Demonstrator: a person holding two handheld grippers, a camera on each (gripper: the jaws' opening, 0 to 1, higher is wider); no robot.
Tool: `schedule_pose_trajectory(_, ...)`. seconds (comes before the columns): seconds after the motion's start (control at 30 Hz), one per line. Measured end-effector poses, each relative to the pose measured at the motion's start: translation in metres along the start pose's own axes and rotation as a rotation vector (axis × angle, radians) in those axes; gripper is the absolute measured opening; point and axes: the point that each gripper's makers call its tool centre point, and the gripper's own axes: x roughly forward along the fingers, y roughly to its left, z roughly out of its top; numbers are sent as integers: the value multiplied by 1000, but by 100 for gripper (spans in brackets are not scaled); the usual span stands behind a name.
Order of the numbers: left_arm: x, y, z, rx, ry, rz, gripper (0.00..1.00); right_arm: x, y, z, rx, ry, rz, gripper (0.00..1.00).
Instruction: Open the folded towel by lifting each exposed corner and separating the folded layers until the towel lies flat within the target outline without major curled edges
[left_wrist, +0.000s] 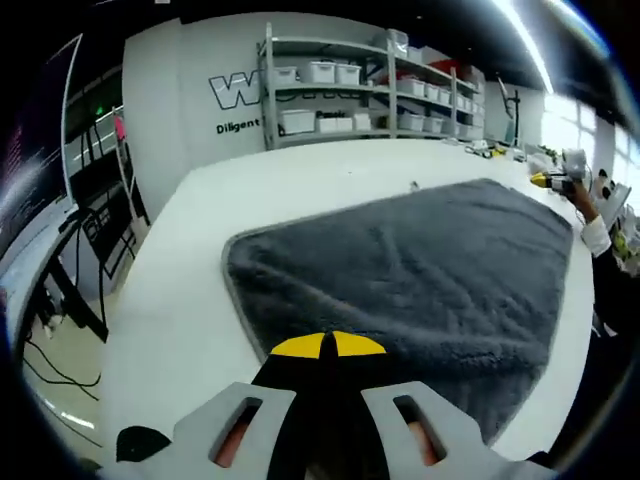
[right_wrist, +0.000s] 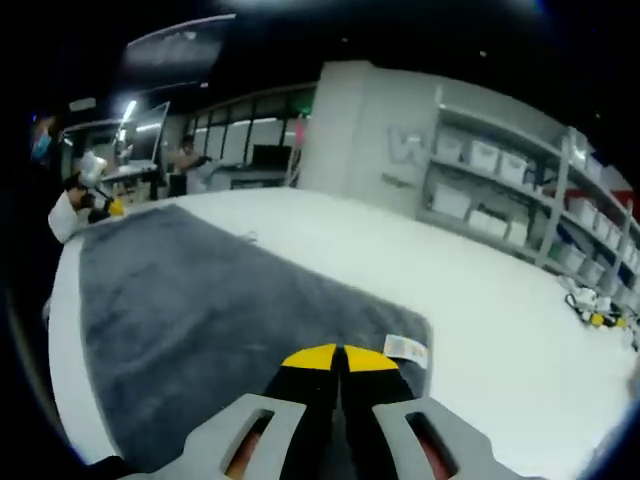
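White table (left_wrist: 180, 260) fills my workspace, with a big grey towel (left_wrist: 420, 280) spread across it as my landmark. Beyond the towel's far edge, against the wall, I see shelves (left_wrist: 350, 85) stacked with pale bins, and lettering on the wall just beside them.

In the left gripper view, my left gripper (left_wrist: 328, 345) sits at the towel's near edge, its yellow-tipped jaws pressed together with no gap between them. I cannot tell whether any cloth is pinched there. The towel looks laid out nearly flat, with a rounded corner to the left of the gripper and a light trim running along that edge. At the towel's far right corner I see the right gripper (left_wrist: 552, 180) with a hand and white cuff behind it.

In the right gripper view, my right gripper (right_wrist: 340, 357) also rests at a towel (right_wrist: 200, 310) corner, jaws closed tip to tip; whether they hold fabric I cannot tell. A white label (right_wrist: 405, 349) lies on the towel just right of the tips. At the towel's far left corner the left gripper (right_wrist: 100, 205) shows, held by a hand. Bare table (right_wrist: 480, 330) stretches to the right, toward the shelves (right_wrist: 500, 200). A person (right_wrist: 190, 160) stands well beyond the towel, near some windows.
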Motion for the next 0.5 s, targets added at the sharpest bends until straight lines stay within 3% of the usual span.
schedule_pose_trajectory(0.2, -7, 4, -4, -10, 0, 8, 1, -10, 5, -10, -51, 90, -28, 0)
schedule_pose_trajectory(0.37, -12, 5, -5, -35, -5, 20, 1, -18, -7, -20, -69, 163, -71, 0)
schedule_pose_trajectory(0.5, -14, 1, -5, -47, -5, 15, 1, -22, -5, -31, -96, 214, -71, 0)
